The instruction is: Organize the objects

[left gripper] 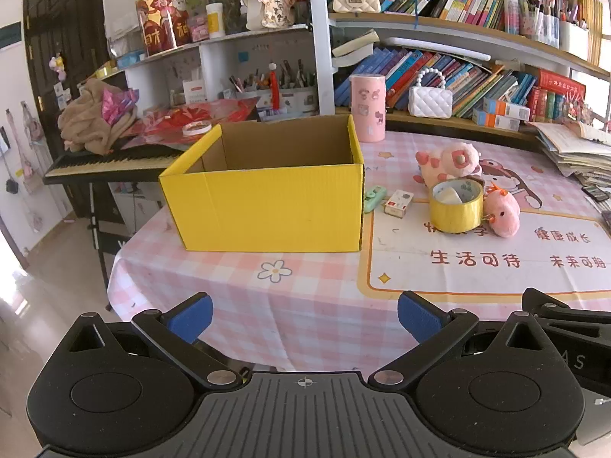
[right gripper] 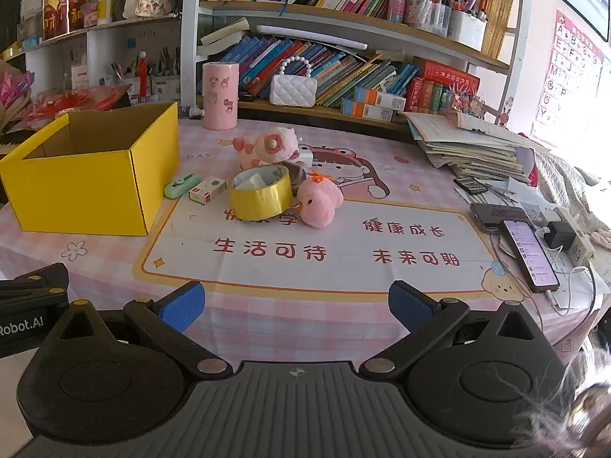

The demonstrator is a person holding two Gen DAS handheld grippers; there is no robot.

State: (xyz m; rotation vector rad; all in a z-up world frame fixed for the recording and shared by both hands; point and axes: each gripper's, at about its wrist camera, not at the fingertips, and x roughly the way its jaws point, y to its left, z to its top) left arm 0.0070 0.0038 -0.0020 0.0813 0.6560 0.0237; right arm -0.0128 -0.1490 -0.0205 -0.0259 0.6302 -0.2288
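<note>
An open yellow cardboard box point(left gripper: 267, 206) point(right gripper: 88, 183) stands empty on the pink checked tablecloth point(left gripper: 305, 305). To its right lies a cluster: a green eraser-like item point(left gripper: 374, 197) point(right gripper: 182, 186), a small white and red box point(left gripper: 398, 203) point(right gripper: 207, 190), a yellow tape roll point(left gripper: 456, 210) point(right gripper: 261, 194), a pink duck plush point(left gripper: 502, 213) point(right gripper: 320, 202) and a pink and white plush point(left gripper: 448, 162) point(right gripper: 267, 145). My left gripper point(left gripper: 305, 316) is open near the table's front edge, well short of the box. My right gripper point(right gripper: 296, 305) is open too, short of the cluster, nothing between its fingers.
A pink cylinder point(left gripper: 368, 108) point(right gripper: 220, 95) stands behind the box. Bookshelves point(right gripper: 343, 19) fill the back. A stack of papers point(right gripper: 469, 149), phones point(right gripper: 529, 255) and a charger lie at the right. A keyboard point(left gripper: 114, 162) sits left of the table.
</note>
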